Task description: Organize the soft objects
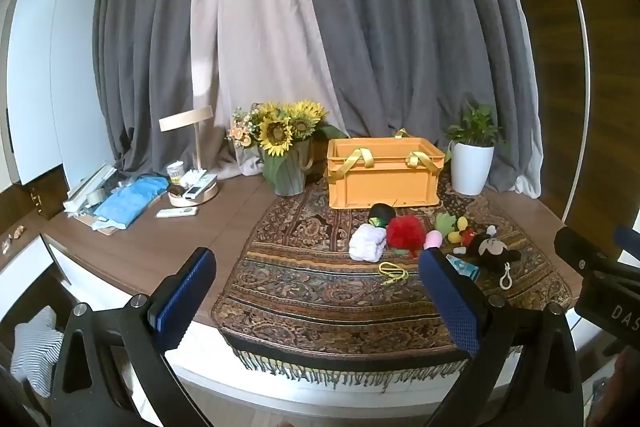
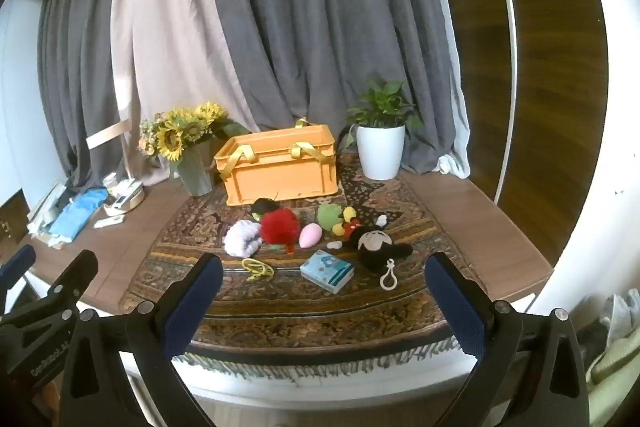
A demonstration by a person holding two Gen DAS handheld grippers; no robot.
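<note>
An orange crate (image 1: pixel 384 173) (image 2: pixel 280 169) with yellow straps stands at the back of a patterned cloth (image 1: pixel 312 291) (image 2: pixel 320 311). In front of it lie soft things: a white knit bundle (image 1: pixel 366 243) (image 2: pixel 241 238), a red fluffy ball (image 1: pixel 405 233) (image 2: pixel 280 225), a pink egg shape (image 2: pixel 310 235), a green plush (image 2: pixel 330 215), a black mouse plush (image 1: pixel 494 249) (image 2: pixel 376 245), a tissue pack (image 2: pixel 327 270) and a yellow cord (image 2: pixel 258 268). My left gripper (image 1: pixel 320 291) and right gripper (image 2: pixel 324 291) are open and empty, held near the table's front edge.
A sunflower vase (image 1: pixel 288 155) stands left of the crate and a potted plant in a white pot (image 1: pixel 472 163) to its right. A lamp, remotes, a blue cloth (image 1: pixel 128 201) and clutter sit on the wooden table's left. Grey curtains hang behind.
</note>
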